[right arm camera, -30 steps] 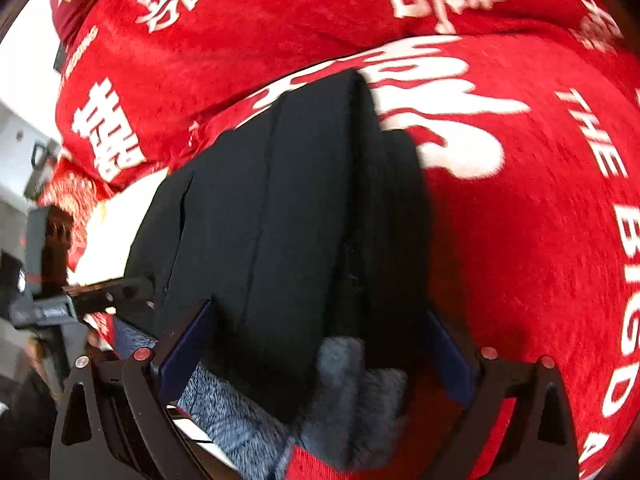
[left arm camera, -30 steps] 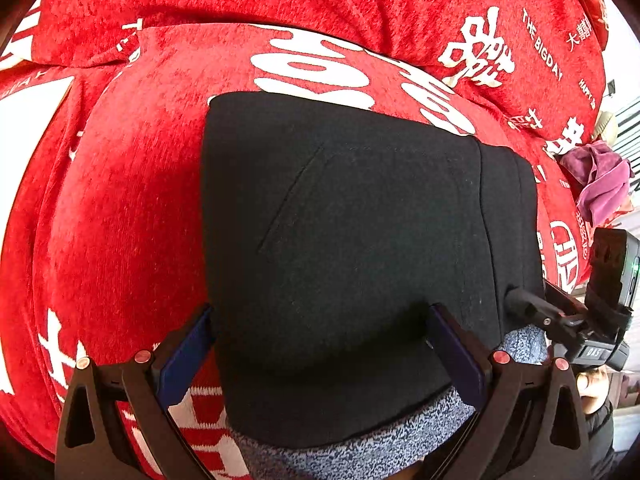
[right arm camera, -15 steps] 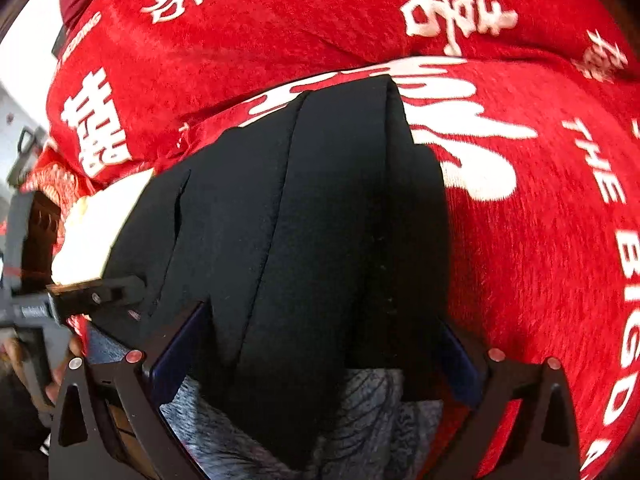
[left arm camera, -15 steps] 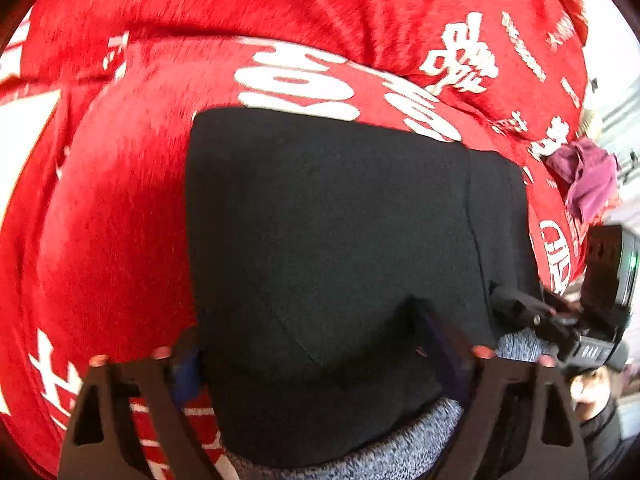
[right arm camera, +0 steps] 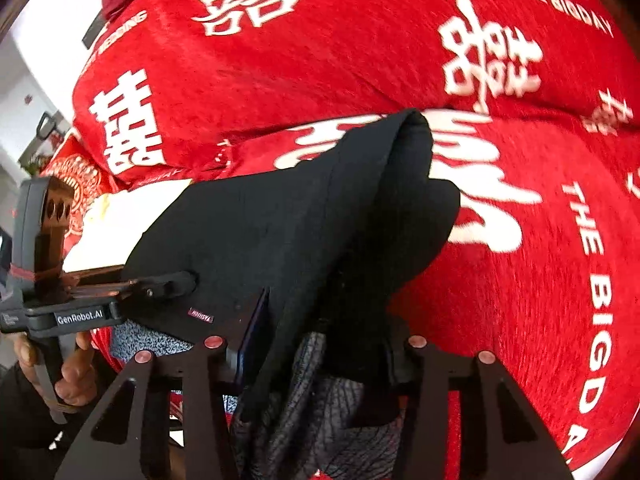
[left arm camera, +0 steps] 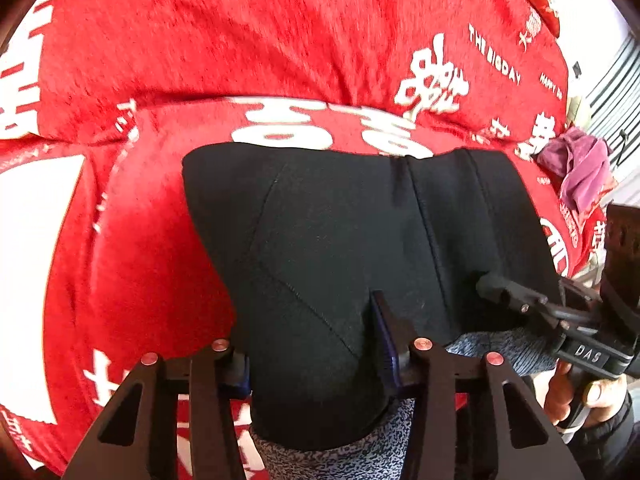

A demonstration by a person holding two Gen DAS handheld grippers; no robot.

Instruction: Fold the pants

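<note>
Left wrist view, nearest: left gripper (left arm camera: 312, 356), jaws closing, pads pinching the near edge of the black pants (left arm camera: 340, 240), grey fleecy lining (left arm camera: 336, 460) turned out below. To the right: right gripper (left arm camera: 496, 286) biting the same edge, gripped by a hand (left arm camera: 576, 392). Farther: pants spread over a red blanket (left arm camera: 248, 40) with white lettering; purple cloth (left arm camera: 580, 168) far right.

Right wrist view: right gripper (right arm camera: 316, 344), jaws closing, bunched pants (right arm camera: 280, 220) and lining pressed between them; left gripper (right arm camera: 180, 282) at left, clamped on the edge.
</note>
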